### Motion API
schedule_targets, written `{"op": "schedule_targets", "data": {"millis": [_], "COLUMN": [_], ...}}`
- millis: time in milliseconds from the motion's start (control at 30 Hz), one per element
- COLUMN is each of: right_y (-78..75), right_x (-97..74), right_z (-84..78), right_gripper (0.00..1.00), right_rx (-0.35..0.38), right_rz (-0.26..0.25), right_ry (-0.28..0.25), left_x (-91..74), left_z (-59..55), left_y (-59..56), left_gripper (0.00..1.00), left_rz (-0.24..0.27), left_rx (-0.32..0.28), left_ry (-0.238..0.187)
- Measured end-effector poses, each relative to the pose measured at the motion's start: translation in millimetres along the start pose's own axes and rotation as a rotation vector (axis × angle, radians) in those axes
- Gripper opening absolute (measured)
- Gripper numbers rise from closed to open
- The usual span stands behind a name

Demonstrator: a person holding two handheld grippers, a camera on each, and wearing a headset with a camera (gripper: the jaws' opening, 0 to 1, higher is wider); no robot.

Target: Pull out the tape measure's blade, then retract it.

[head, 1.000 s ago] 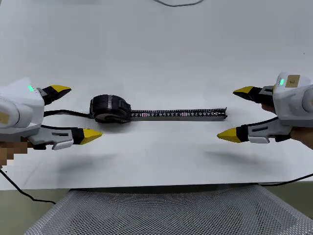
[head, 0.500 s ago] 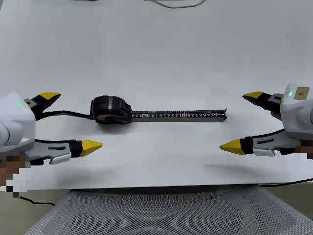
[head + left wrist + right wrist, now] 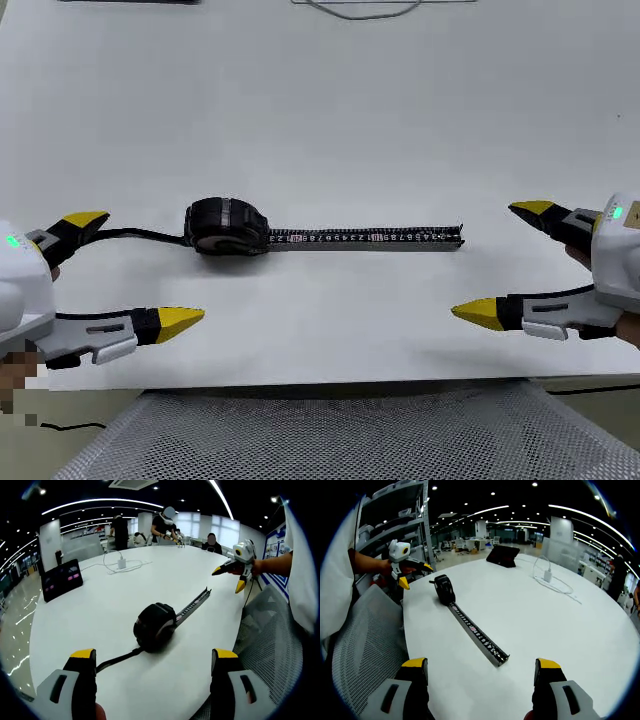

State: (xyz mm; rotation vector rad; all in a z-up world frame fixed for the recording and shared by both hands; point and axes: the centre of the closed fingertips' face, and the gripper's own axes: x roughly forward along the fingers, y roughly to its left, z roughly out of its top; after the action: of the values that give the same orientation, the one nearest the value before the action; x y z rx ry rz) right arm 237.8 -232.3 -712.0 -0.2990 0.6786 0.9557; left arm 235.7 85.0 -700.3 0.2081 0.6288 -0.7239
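1. The tape measure (image 3: 226, 225) is laid on the table (image 3: 350, 120), blade (image 3: 365, 236) pulled out.
2. Left gripper (image 3: 135, 268) and right gripper (image 3: 500, 260) are spread wide; nothing is held.
3. The tape measure could be dragged if not held down.

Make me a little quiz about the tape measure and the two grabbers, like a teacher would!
1. True or false: the blade lies pulled out of the tape measure on the table.
2. What does the left gripper hold? A) the tape measure B) the blade C) nothing
3. Fill in: the jaws of the right gripper stand ____.
Key: 1 true; 2 C; 3 open.
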Motion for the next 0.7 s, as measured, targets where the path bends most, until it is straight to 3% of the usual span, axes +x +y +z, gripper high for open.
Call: {"op": "schedule_targets", "data": {"millis": [333, 700], "right_y": [6.6, 15.7], "right_x": [-2.5, -6.0], "right_z": [-0.6, -12.0], "right_gripper": [0.88, 0.89], "right_rx": [0.029, 0.058], "right_rz": [-0.021, -0.036], "right_ry": [-0.030, -0.032], "left_x": [-6.5, -15.1], "left_z": [-6.7, -18.9], "left_y": [-7.6, -8.6], "left_gripper": [0.94, 0.94], "left_rz": [0.014, 0.034], "left_rx": [-0.046, -0.096], "left_ry": [-0.016, -0.019]}}
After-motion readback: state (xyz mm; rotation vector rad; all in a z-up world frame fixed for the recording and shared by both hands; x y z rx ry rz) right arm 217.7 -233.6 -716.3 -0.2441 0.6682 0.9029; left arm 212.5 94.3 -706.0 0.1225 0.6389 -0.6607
